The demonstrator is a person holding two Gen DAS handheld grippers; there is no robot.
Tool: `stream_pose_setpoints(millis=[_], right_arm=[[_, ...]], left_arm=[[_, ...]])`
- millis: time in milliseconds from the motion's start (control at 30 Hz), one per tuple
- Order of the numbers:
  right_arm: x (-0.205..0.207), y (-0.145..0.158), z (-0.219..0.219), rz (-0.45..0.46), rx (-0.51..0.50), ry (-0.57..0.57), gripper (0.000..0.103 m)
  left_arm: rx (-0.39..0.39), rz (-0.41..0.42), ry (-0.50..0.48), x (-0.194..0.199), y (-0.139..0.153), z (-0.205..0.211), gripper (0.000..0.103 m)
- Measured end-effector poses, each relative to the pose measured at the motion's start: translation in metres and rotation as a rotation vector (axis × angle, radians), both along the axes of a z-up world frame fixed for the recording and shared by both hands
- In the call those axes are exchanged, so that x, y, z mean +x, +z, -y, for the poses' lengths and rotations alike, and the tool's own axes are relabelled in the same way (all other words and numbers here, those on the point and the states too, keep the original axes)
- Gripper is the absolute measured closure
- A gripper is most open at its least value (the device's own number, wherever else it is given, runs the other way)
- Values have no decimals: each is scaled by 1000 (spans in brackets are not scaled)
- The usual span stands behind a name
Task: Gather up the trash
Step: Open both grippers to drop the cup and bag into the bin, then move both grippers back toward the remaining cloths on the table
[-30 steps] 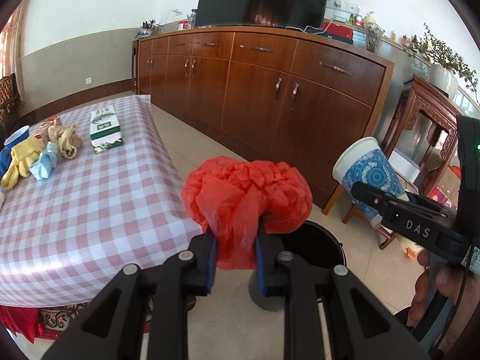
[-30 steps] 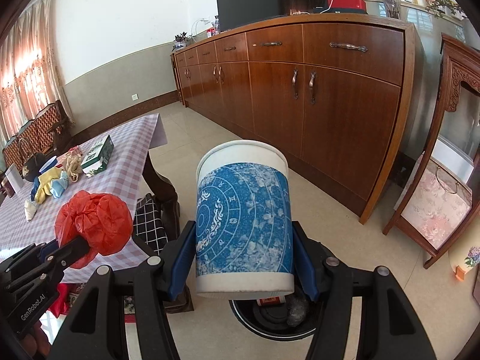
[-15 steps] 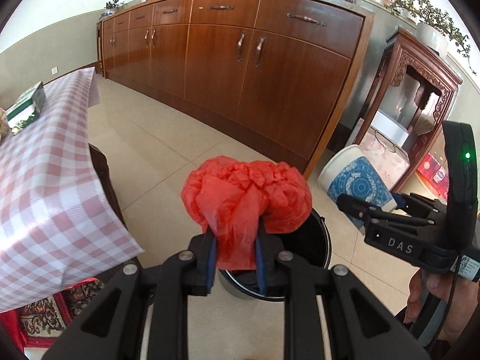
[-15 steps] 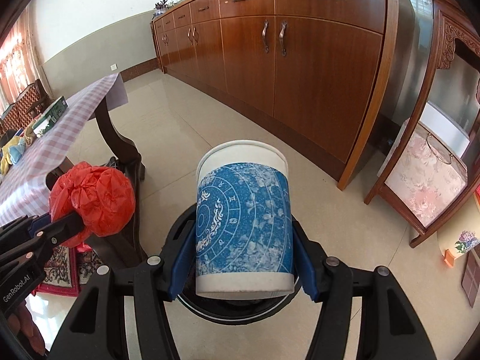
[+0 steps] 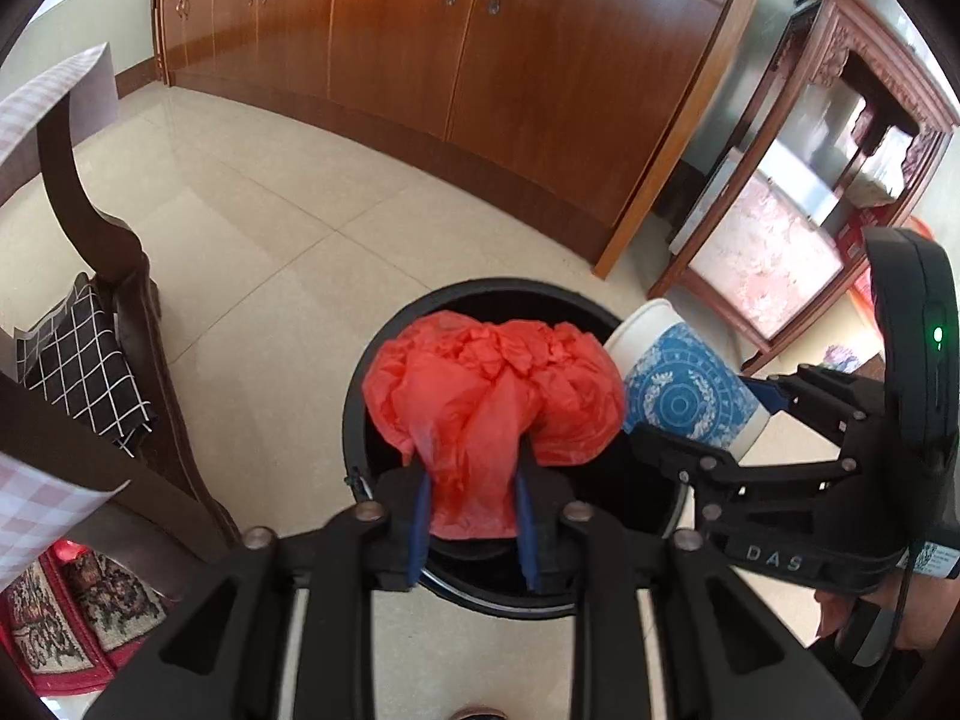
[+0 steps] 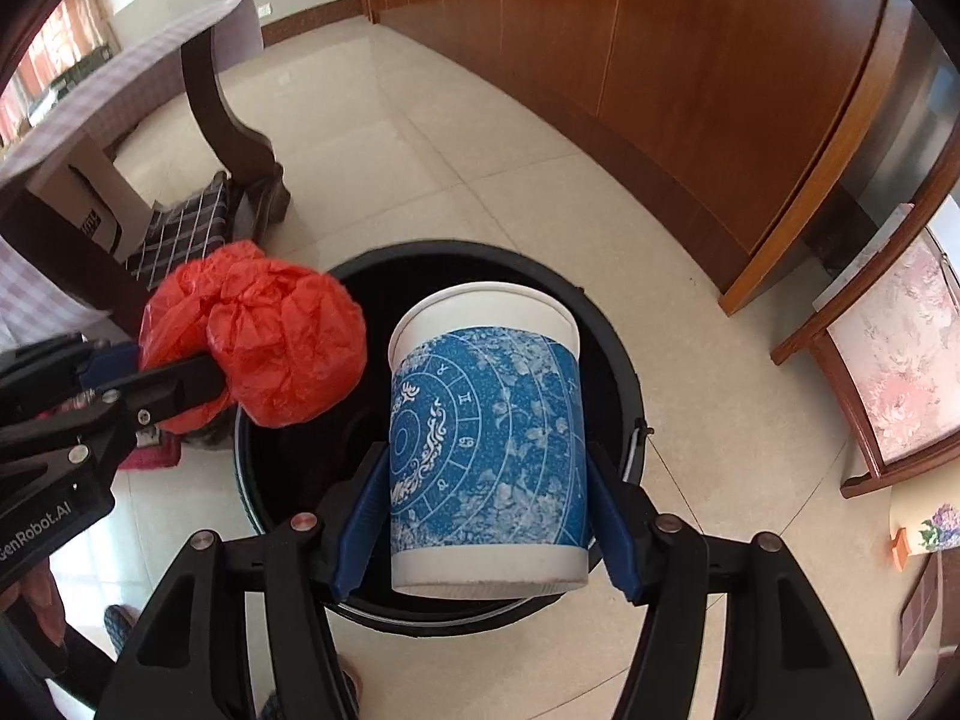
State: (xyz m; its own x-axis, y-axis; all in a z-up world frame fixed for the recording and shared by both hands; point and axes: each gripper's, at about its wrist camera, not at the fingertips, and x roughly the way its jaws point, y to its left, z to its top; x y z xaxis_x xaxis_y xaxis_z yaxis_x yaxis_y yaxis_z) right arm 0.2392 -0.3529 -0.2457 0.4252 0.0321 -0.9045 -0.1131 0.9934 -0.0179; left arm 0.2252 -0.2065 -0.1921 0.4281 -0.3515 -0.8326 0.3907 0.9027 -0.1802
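- We see one black round bin [image 5: 360, 396] standing on the tiled floor [image 5: 270, 228], directly beneath both grippers. Its inside is dark, and we cannot tell what lies in it.
- We hold one crumpled red plastic bag [image 5: 492, 384] in the left gripper [image 5: 471, 504]. The bag's bunched neck sits between the two blue pads, and the ball of the bag bulges beyond the fingertips, over the bin's opening.
- The left jaws have just been opening. The neck of the bag is between them, and we cannot tell whether the pads press on it at this moment.
- We hold one paper cup [image 6: 486, 450], white with a blue printed band, in the right gripper [image 6: 489, 516]. The jaws have just been opening. The pads flank the cup's lower part; a thin gap shows at the right pad, so we cannot tell whether it is gripped.
- The cup's long axis runs along the gripper's fingers. Its mouth points away from the right wrist camera and downward towards the bin; its base faces the camera. We cannot see what the cup holds.
- In the left wrist view the cup [image 5: 684, 384] lies just beside the bag, at the bin's right rim; contact is uncertain.
- We count one long wooden cabinet [image 5: 480, 60] behind the bin, one checked tablecloth [image 5: 36, 114] at the left, and one black grid-pattern cushion [image 5: 84, 372] under the table.
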Motion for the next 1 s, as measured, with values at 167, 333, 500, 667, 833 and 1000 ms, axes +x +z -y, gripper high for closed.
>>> stream_pose_setpoints(millis=[167, 333, 500, 667, 833, 1000], right_arm=[[2, -25, 12, -25, -93, -69, 0], [0, -20, 22, 2, -116, -130, 0], [-7, -5, 21, 67, -111, -171, 0], [-14, 11, 20, 110, -93, -197, 0], [-26, 31, 21, 151, -71, -228, 0], [-37, 55, 17, 197, -52, -244, 0]], left_arm=[[77, 55, 76, -2, -4, -8, 10], [117, 51, 108, -1, -7, -14, 5], [119, 97, 94, -8, 7, -7, 5], [138, 118, 88, -13, 19, -6, 5], [129, 133, 88, -20, 33, -9, 5], [116, 145, 101, -28, 49, -18, 5]])
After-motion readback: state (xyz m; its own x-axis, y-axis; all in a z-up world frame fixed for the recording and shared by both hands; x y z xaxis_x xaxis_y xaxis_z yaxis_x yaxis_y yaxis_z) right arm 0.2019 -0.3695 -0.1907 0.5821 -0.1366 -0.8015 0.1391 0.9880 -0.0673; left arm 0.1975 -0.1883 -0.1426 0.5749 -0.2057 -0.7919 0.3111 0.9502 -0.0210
